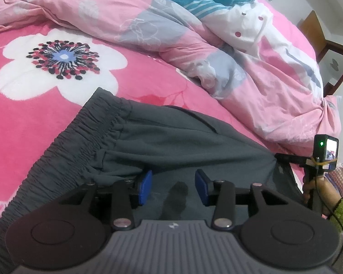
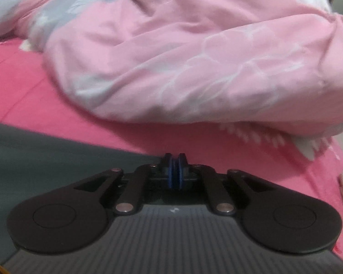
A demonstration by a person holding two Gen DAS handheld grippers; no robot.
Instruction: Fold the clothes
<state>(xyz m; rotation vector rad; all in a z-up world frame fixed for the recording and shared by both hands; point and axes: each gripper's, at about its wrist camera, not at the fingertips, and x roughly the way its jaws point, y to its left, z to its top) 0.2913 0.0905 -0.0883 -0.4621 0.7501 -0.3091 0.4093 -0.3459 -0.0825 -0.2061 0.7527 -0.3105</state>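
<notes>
A pair of dark grey trousers [image 1: 171, 137] lies spread on the pink flowered bedspread [image 1: 34, 114], its gathered elastic waistband [image 1: 80, 137] running from about 12 o'clock down to 8 o'clock of the left gripper [image 1: 173, 188]. That gripper hovers low over the cloth with its blue pads [image 1: 145, 188] parted by a wide gap and nothing between them.

The fabric looks thin, soft and light, so it should drape and slide rather than hold a crease; I judge the bunched waistband the firmest place to pinch, since its thickness gives the pads something to bite. A single layer taken elsewhere could slip out or drag the rest askew.

At 1 to 3 o'clock a rumpled pink quilt [image 1: 251, 57] crowds close to the trousers' far edge, so room for sweeping a fold lies mostly toward 10 o'clock, over the open bedspread.

The right gripper [image 2: 176, 171] sits at the trousers' [image 2: 45, 148] right-hand edge, pads pressed together; whether a thin layer of cloth is caught between them I cannot tell. The quilt [image 2: 194, 57] looms at its 12 o'clock, and the bed's edge falls away at 3 o'clock.
</notes>
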